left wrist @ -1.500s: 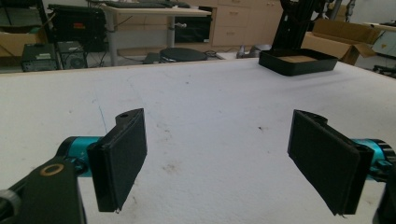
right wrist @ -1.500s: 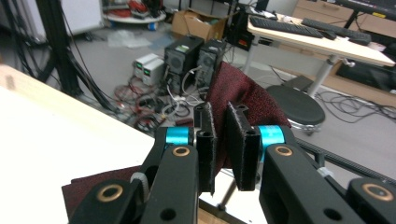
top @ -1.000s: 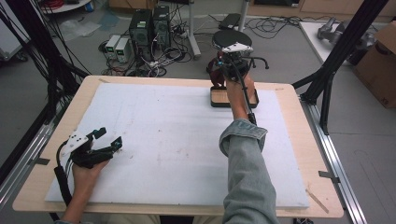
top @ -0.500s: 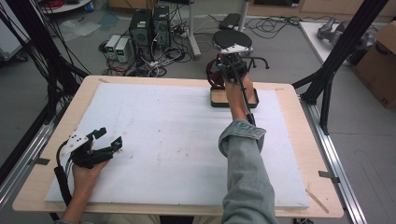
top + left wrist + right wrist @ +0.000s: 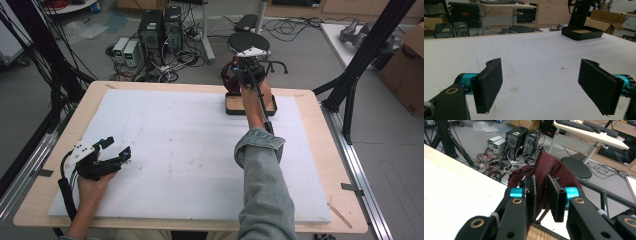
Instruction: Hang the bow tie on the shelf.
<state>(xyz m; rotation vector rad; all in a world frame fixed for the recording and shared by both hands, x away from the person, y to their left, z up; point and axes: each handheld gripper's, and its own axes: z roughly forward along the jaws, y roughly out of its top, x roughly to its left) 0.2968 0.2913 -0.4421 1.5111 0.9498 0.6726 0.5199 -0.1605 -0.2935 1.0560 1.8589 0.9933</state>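
Observation:
A dark red cloth (image 5: pixel 554 167) hangs bunched between the pads of my right gripper (image 5: pixel 541 181), which is shut on it. In the high view, that right gripper (image 5: pixel 241 69) is held above the far edge of the table, over a shallow black tray (image 5: pixel 227 104), and the cloth (image 5: pixel 230 76) droops at its left side. My left gripper (image 5: pixel 116 149) rests low over the white foam board (image 5: pixel 175 150) near the front left. In its own view the left gripper (image 5: pixel 540 80) is open with nothing between its jaws, and the tray (image 5: pixel 581 33) lies far off.
A black round stool (image 5: pixel 248 43) stands just beyond the table behind the tray. Computers and cables (image 5: pixel 160 30) lie on the floor farther back. Black frame legs (image 5: pixel 360 65) rise at the right and left of the table. A wooden rim (image 5: pixel 320 130) borders the foam board.
My right gripper has lifted slightly up and away over the tray with the cloth in it. The left gripper has stayed put.

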